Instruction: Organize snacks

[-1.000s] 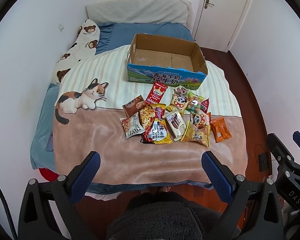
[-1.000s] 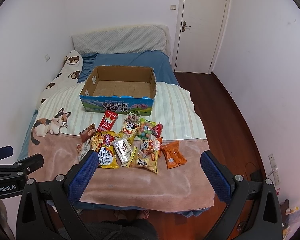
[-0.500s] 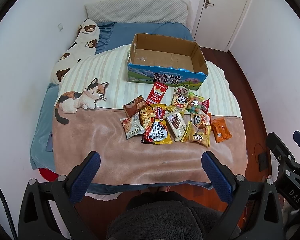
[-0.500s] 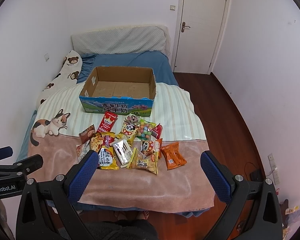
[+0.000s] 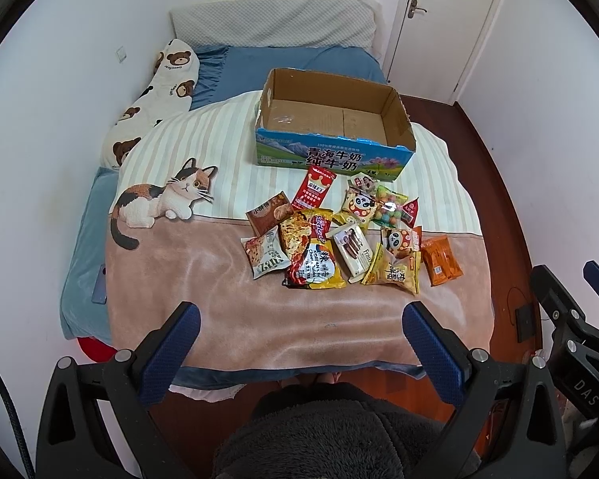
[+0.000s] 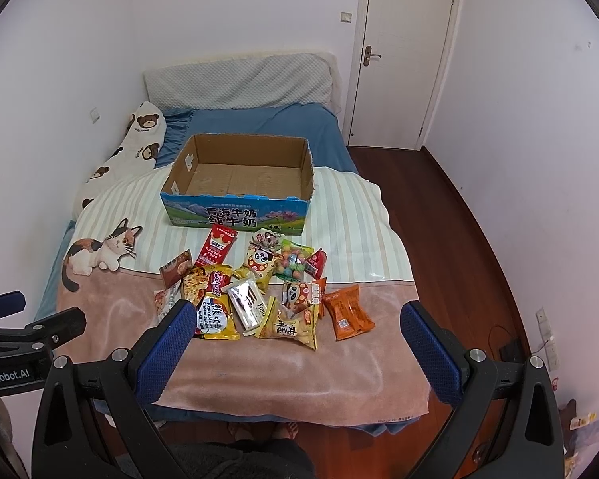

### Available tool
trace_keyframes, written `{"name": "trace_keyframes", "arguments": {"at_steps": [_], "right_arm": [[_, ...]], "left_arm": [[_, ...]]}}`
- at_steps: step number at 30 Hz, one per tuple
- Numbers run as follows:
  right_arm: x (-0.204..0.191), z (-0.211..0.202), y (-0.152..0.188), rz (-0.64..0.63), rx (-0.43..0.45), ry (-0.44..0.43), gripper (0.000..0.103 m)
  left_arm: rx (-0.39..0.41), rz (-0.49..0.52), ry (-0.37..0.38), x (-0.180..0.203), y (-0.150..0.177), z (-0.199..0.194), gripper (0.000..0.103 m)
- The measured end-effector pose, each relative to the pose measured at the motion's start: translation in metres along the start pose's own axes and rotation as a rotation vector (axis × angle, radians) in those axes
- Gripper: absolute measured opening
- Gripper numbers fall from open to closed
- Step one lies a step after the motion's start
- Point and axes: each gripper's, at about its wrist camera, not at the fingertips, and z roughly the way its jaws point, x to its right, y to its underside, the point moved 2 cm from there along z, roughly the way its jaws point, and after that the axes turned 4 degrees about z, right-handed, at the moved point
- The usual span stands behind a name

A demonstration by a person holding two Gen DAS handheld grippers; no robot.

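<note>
One bed (image 5: 235, 311) carries one open cardboard box (image 5: 333, 127) near its middle, printed in Chinese for pure milk. Just toward the foot edge lies a loose pile of snack packets (image 5: 351, 235), about thirteen. Readable: "ZUBZ" on a white packet (image 5: 266, 257), "Korean Cheese" on a yellow one (image 5: 319, 267). Left gripper (image 5: 299, 343) and right gripper (image 6: 295, 339) hover beyond the foot edge, jaws wide, holding nothing.

Matt cardboard box (image 5: 333, 121); glossy foil snack packets (image 5: 349, 239); plush fleece blanket (image 5: 219, 291); polished wood floor (image 6: 451, 215).
</note>
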Motion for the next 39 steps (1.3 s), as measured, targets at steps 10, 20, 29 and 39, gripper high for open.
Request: {"name": "trace_keyframes", "arguments": {"at_steps": [10,20,29,39], "right_arm": [[-0.003,-0.001,0.000,0.001,0.001,-0.001,0.103],[-0.005,0.008,-0.001,0.021,-0.032,-0.016,0.103],[0.007,0.094,0.013,0.115,-0.200,-0.072,0.103],[0.016,0.248,0.046,0.230,-0.451,-0.127,0.103]], "left_arm": [[-0.005,0.003,-0.001,0.000,-0.002,0.000,0.103],[-0.027,0.001,0.007,0.001,-0.008,0.006,0.103],[-0.127,-0.045,-0.026,-0.016,-0.021,0.084,0.103],[-0.349,-0.069,-0.055,-0.037,-0.028,0.220,0.103]]}}
